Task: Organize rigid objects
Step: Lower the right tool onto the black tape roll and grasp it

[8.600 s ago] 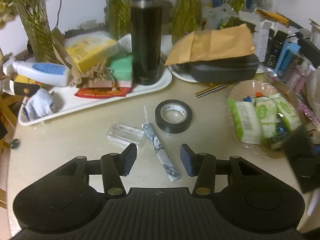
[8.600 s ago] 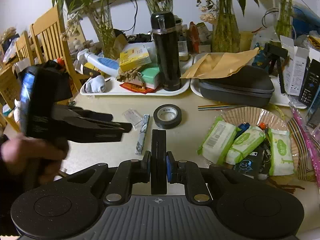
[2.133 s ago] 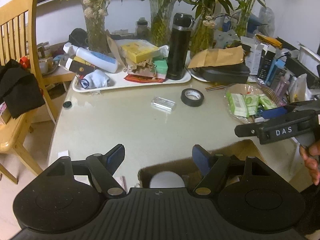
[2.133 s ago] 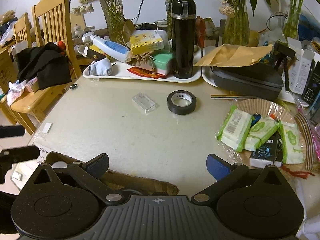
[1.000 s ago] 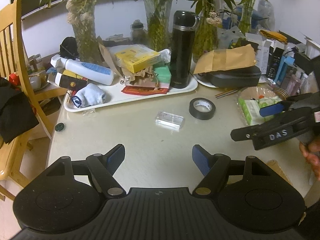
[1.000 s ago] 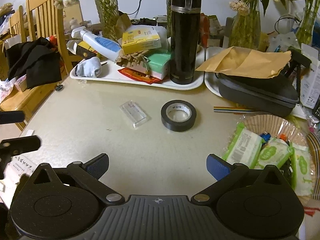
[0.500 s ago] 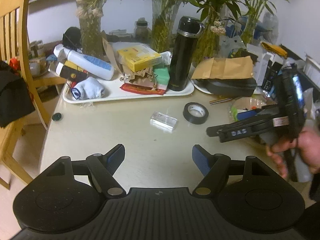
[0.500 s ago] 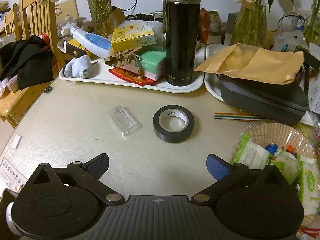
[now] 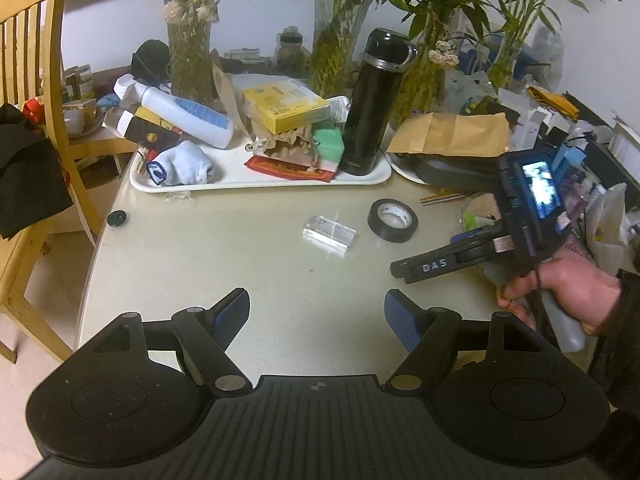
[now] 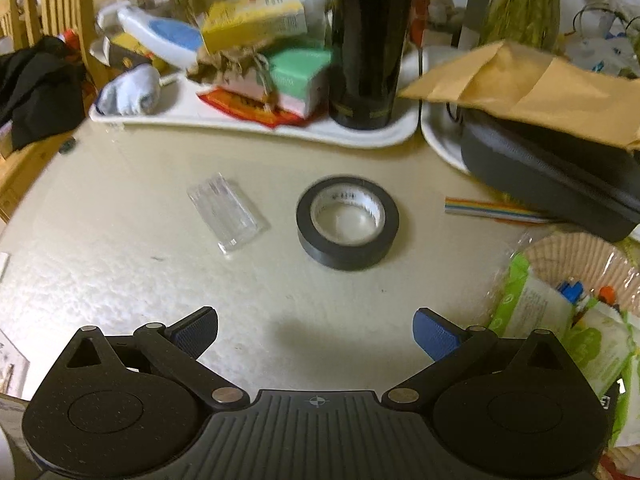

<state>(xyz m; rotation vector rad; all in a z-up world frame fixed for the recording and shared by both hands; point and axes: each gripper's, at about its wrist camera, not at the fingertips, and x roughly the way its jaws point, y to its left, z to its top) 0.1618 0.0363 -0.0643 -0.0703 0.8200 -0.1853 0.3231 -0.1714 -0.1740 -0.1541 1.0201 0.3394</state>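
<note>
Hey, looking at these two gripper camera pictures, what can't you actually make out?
- Flask: top cut off by the right wrist view's upper edge.
- Tape roll: label print too small in both views.
- Yellow box: blurred in the right wrist view.
- Case: partly hidden under the brown envelope.

Home dining room — wooden chair [image 9: 36, 92], vased plants [image 9: 336, 56], cluttered table [image 9: 240, 264].

Black tape roll [image 10: 347, 222] lying flat on table, clear plastic case [image 10: 227, 211] just beside it — apart.
</note>
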